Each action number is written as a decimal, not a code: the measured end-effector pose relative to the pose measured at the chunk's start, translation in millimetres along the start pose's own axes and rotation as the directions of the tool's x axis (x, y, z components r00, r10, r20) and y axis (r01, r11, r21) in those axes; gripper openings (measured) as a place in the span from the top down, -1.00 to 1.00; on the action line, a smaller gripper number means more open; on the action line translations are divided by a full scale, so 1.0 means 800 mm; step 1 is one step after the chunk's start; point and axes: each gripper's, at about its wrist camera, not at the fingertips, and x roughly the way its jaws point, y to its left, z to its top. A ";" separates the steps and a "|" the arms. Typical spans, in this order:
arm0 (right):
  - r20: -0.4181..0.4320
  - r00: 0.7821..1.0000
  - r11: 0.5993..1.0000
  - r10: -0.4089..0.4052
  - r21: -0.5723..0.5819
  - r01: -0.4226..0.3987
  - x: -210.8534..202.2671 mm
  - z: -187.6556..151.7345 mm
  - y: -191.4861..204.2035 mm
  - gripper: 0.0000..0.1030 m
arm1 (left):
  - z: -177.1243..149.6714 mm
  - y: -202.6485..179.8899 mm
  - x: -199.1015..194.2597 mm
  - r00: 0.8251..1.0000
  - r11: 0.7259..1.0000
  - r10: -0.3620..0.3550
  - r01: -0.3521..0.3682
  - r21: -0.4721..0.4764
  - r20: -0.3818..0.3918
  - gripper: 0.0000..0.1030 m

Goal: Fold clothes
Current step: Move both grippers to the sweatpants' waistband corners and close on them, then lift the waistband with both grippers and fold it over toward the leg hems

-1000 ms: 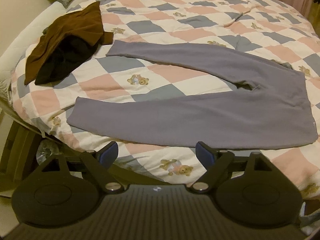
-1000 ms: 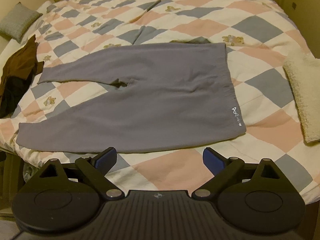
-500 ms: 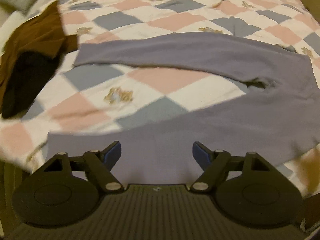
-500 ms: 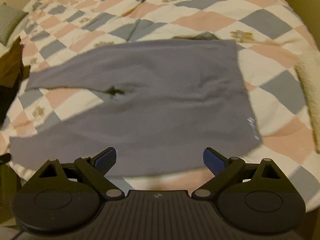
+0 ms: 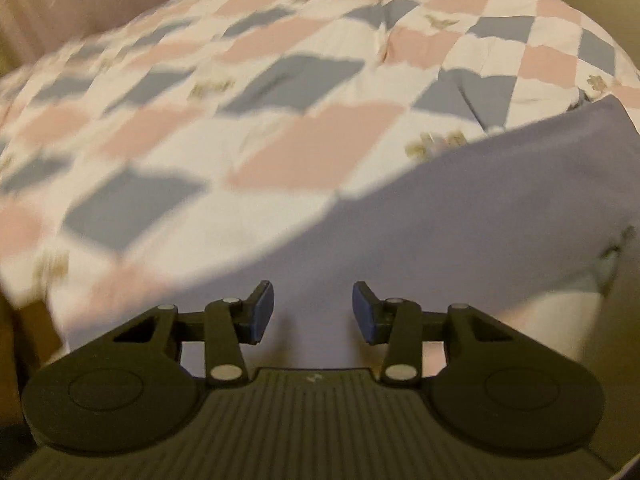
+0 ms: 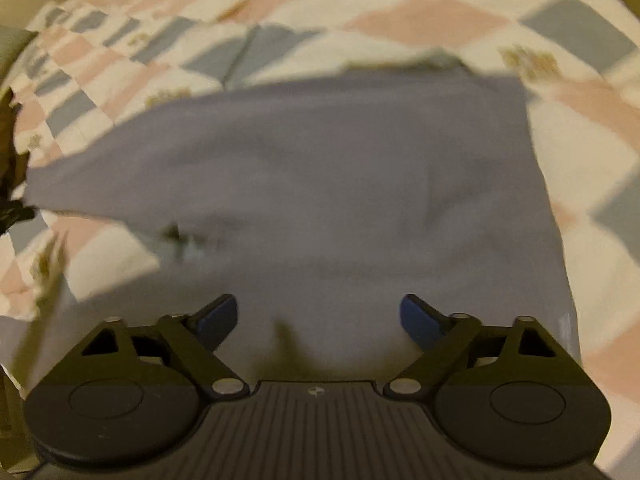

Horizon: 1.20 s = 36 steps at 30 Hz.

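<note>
Grey-lilac trousers point(image 6: 328, 184) lie flat on a checked quilt. In the right wrist view they fill the middle, waistband edge to the right, legs running left. My right gripper point(image 6: 319, 316) hovers low over the near trouser edge, its jaws closing, with fabric below and nothing pressed between its blue pads. In the blurred left wrist view a trouser leg point(image 5: 460, 232) runs from lower middle to upper right. My left gripper point(image 5: 313, 310) is right above that leg, jaws closing with a clear gap, and the pads do not press on the cloth.
The pink, grey and white checked quilt point(image 5: 248, 128) covers the bed. A dark brown and black garment point(image 6: 10, 168) shows at the left edge of the right wrist view. The bed's near edge drops off at lower left point(image 5: 24, 320).
Both grippers have come down and forward close over the trousers. The left one has rolled and swung, so its view now looks across the quilt. The left jaws have narrowed clearly, the right slightly.
</note>
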 end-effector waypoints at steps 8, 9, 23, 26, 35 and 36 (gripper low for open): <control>0.118 0.985 0.952 0.123 -0.294 -0.084 0.046 0.127 0.000 -0.12 | 0.024 0.053 0.094 0.985 0.971 -0.169 0.169 0.169 -0.015 0.25; 0.117 0.985 0.942 0.125 -0.325 -0.081 0.057 0.142 0.002 -0.12 | 0.022 0.059 0.102 0.981 0.967 -0.193 0.194 0.163 -0.024 0.25; -0.013 0.995 0.885 0.097 -0.457 -0.092 0.174 0.186 -0.003 -0.15 | -0.015 0.065 0.135 0.963 0.937 -0.263 0.268 0.224 -0.051 0.94; -0.019 0.990 0.871 0.141 -0.472 -0.133 0.172 0.182 -0.007 0.75 | -0.028 0.041 0.124 0.985 0.941 -0.172 0.164 0.297 0.002 0.98; 0.298 0.944 0.749 0.144 -0.656 0.093 0.129 0.114 0.013 0.99 | -0.095 -0.033 0.074 0.948 0.900 0.171 -0.261 0.348 0.269 0.98; 0.342 0.928 0.736 0.149 -0.665 0.127 0.124 0.104 0.014 1.00 | -0.103 -0.040 0.068 0.935 0.890 0.198 -0.297 0.345 0.296 0.98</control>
